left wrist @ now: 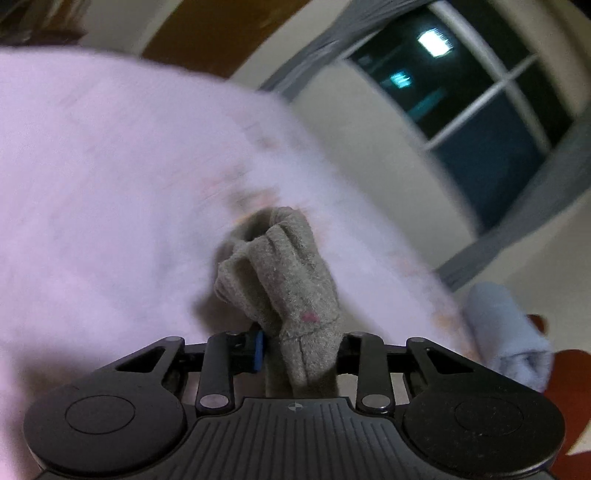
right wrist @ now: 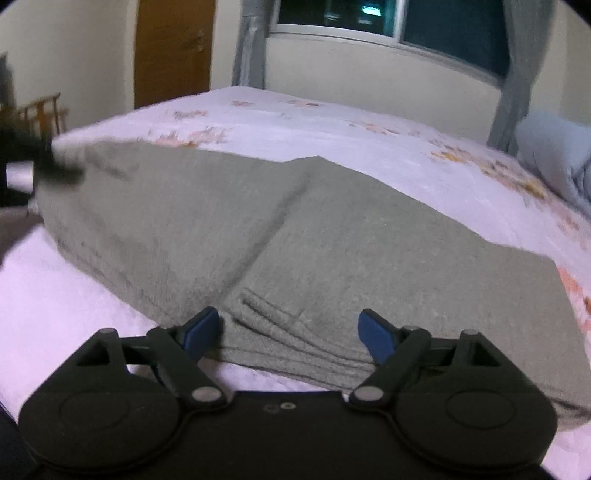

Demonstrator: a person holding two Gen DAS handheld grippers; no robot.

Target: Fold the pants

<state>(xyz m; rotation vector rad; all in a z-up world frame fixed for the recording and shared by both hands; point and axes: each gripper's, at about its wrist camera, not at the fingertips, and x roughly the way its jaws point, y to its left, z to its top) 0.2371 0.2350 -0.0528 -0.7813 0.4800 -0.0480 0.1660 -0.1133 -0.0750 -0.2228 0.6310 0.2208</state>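
The soft grey-green knit pants (right wrist: 295, 240) lie spread on the pale lilac flowered bed (right wrist: 332, 122). The left gripper (left wrist: 295, 343) pinches a bunched corner; the right gripper (right wrist: 286, 328) gapes over the thick hem. They look light and floppy, so grab edges.

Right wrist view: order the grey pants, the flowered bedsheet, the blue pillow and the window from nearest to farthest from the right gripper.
From the right gripper:
1. Grey pants, their edge between the open jaws.
2. Flowered bedsheet, beyond the pants.
3. Blue pillow, far right on the bed.
4. Window, on the back wall.
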